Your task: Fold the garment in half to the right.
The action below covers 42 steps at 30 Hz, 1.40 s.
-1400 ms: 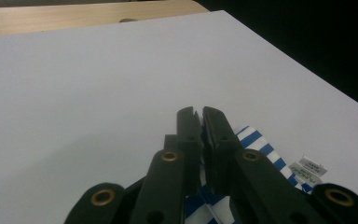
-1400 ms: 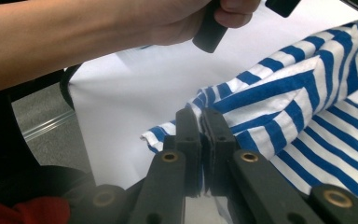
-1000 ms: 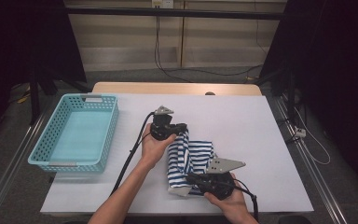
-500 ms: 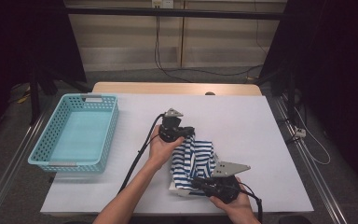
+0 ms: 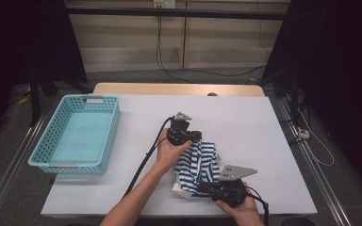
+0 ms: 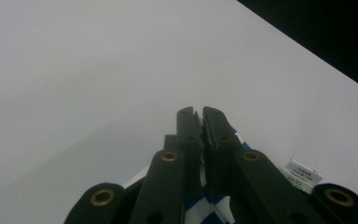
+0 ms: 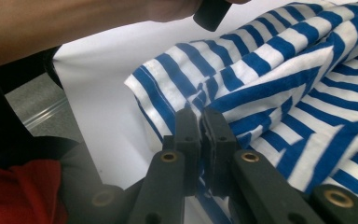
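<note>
A blue-and-white striped garment [image 5: 197,165] lies bunched on the white table [image 5: 245,122], right of centre near the front. My left gripper [image 5: 194,137] holds its far upper edge; in the left gripper view the jaws [image 6: 198,116] are shut with striped cloth [image 6: 205,200] pinched between them and a white label [image 6: 303,173] beside. My right gripper [image 5: 202,189] grips the near edge. Its jaws [image 7: 200,119] are shut on a fold of the striped cloth [image 7: 279,88], seen in the right gripper view. A forearm [image 7: 74,23] crosses the top of that view.
A light blue plastic basket [image 5: 78,136] stands at the table's left side. Black cables [image 5: 143,160] trail from the grippers toward the front edge. Metal rails run along both sides of the table, and dark curtains hang left and right.
My left gripper has carried the garment's upper edge to the right and a little nearer the right gripper, bunching the cloth tighter. The right gripper has stayed almost still at the near edge.
</note>
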Motion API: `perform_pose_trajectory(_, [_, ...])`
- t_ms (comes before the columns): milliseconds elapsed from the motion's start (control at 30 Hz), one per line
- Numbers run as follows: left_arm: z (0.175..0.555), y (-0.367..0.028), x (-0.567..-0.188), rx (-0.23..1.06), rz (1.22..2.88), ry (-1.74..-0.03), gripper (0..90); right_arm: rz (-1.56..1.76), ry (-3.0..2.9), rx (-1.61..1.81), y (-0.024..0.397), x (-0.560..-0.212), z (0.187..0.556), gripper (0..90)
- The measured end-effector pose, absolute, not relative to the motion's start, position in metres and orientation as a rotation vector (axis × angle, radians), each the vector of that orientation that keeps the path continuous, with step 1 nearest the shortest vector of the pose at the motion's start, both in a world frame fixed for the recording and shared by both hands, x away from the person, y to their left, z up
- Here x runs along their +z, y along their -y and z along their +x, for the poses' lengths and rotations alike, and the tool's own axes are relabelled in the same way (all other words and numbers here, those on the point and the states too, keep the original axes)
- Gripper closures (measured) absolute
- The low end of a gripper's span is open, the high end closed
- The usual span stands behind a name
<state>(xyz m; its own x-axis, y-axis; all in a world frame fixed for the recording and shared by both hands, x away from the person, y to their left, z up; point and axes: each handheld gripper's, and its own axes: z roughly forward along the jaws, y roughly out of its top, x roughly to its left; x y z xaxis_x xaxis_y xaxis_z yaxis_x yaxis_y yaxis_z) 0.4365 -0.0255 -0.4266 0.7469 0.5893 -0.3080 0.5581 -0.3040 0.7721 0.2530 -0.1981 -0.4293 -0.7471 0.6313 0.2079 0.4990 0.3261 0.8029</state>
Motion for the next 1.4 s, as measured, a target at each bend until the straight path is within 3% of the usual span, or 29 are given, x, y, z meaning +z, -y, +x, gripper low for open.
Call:
perform_pose_trajectory(1033, [0.433, 0.050, -0.440, 0.005, 2.041, -0.846, 83.9, 1.124, -2.465, 1.236, 0.223, -0.441, 0.244, 87.1])
perform_pose_trajectory(1233, [0.434, 0.047, -0.441, -0.021, 2.034, -0.846, 70.0, 1.123, -2.470, 1.238, 0.223, -0.441, 0.241, 77.7])
perform_pose_trajectory(1300, [0.434, 0.045, -0.440, -0.019, 2.029, -0.848, 61.9, 1.114, -2.461, 1.237, 0.223, -0.441, 0.241, 74.1])
perform_pose_trajectory(1333, [0.434, 0.040, -0.439, -0.014, 2.001, -0.863, 56.0, 1.107, -2.461, 1.229, 0.222, -0.440, 0.241, 66.9])
perform_pose_trajectory(1400, [0.435, 0.035, -0.437, -0.006, 1.985, -0.879, 45.8, 1.118, -2.452, 1.222, 0.223, -0.439, 0.241, 61.9])
